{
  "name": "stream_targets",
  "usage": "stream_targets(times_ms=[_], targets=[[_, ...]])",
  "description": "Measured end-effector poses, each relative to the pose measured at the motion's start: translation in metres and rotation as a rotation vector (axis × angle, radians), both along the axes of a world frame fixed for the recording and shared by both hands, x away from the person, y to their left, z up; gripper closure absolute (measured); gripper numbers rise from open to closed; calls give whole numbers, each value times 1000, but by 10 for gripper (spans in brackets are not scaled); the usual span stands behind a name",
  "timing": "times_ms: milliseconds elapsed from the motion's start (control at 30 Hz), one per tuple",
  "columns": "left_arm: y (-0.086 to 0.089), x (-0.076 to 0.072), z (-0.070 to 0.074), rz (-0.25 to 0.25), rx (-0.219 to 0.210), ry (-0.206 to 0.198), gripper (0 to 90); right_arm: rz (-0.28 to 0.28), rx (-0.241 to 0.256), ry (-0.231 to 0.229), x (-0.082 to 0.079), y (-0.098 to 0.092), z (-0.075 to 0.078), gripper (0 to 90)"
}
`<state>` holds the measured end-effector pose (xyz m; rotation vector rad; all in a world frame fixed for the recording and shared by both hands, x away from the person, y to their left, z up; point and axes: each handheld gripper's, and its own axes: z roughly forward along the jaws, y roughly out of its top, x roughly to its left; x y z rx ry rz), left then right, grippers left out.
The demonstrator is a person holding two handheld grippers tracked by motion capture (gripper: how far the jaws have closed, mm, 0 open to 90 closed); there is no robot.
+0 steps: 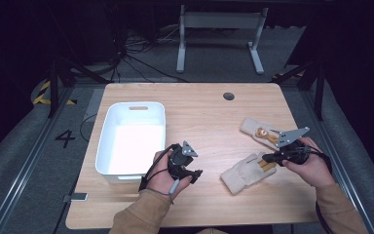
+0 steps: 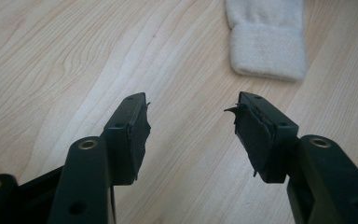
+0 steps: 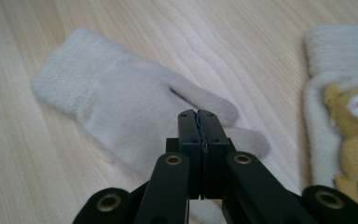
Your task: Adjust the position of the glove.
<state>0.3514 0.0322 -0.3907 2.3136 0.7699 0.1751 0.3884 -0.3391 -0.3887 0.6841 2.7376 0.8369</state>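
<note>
While the right gripper (image 3: 201, 116) sits with its jaws pressed together over the near glove (image 3: 121, 112), it is hard to tell whether any cloth is pinched between them; they look closed on nothing, resting at the glove's finger end. This glove lies flat on the worktop (image 1: 204, 112), just beside the bear glove (image 3: 349, 121). The left gripper (image 2: 191, 114) hovers with jaws spread wide above bare wood, the near glove's cuff (image 2: 266, 46) a little ahead of it. The white bin (image 1: 131, 139) stands at the left. My worry is a lift with no real hold: the soft knit could slip free, or a shallow pinch could drag the glove against its neighbour and shift both
</note>
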Motion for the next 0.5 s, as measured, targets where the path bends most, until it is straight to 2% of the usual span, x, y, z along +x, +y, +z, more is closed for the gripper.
stream_targets(times_ms=[200, 233, 267, 400, 500], targets=[[1, 0, 4, -8, -9, 2, 451, 88, -21, 40, -3, 6, -6, 900], [1, 0, 4, -8, -9, 2, 451, 88, -21, 40, -3, 6, -6, 900], [0, -1, 5, -14, -11, 2, 453, 104, -34, 59, -4, 9, -8, 900], [-3, -2, 6, -52, -32, 39, 506, 149, -54, 98, -6, 12, -12, 900], [-6, -4, 6, -71, -43, 46, 521, 184, -61, 119, -9, 16, -15, 900]])
